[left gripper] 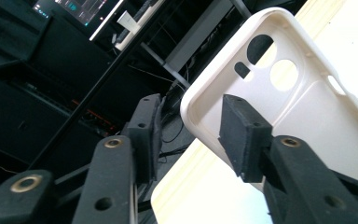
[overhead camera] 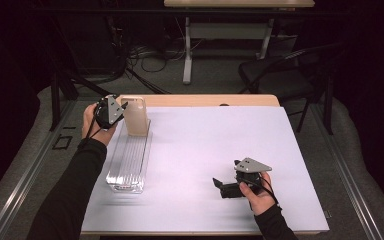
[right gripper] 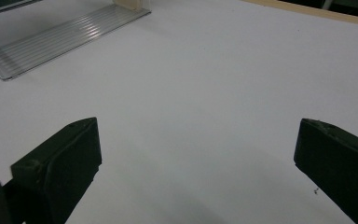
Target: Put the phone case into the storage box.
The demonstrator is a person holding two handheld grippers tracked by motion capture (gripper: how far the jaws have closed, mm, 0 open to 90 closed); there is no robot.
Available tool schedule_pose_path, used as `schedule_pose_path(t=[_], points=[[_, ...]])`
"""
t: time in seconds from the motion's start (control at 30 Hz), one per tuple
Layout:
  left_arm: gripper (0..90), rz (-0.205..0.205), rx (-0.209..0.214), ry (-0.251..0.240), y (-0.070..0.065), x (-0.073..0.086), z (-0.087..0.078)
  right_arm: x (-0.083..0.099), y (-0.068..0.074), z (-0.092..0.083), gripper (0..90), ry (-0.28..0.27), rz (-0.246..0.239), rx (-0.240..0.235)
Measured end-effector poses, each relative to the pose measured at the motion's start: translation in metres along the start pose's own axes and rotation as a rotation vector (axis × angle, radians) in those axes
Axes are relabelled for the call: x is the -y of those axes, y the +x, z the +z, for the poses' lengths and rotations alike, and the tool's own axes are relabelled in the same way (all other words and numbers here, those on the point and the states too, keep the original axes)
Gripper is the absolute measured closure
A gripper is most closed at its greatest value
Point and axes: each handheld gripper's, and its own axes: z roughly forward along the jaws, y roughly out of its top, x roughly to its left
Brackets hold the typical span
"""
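Standing between the left tool's [left gripper: 191, 135] parted jaws, phone case [left gripper: 279, 93], ungripped, right tool [right gripper: 196, 158] wide open

No writing, label, brand or number can be read anywhere. Far beyond the left tongs [left gripper: 191, 135], a lit screen [left gripper: 77, 10] at the top edge of the left gripper view shows coloured marks, too small and blurred to make out.

phone case [left gripper: 307, 107]: cream plastic, smooth, matt | rack [overhead camera: 128, 162]: clear ribbed plastic, glossy | table [overhead camera: 215, 150]: matt white sheet, pale wood edge | left gripper [left gripper: 191, 135]: matt black plastic jaws, 2 rough foam-like pads
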Motion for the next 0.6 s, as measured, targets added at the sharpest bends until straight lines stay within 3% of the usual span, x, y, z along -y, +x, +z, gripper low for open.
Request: schedule_pose_path(t=[0.4,0.6], points=[[46.2,-0.018,0.008,-0.011,0.0026,0.0003,-0.0023,0.0,0.0001,0.0,0.4,-0.001,-0.001,0.001],[44.5,-0.039,0.001,-0.004,0.0044,-0.0002,-0.0054,-0.0001,0.0,-0.0001,0.7,-0.002,-0.001,0.003]])
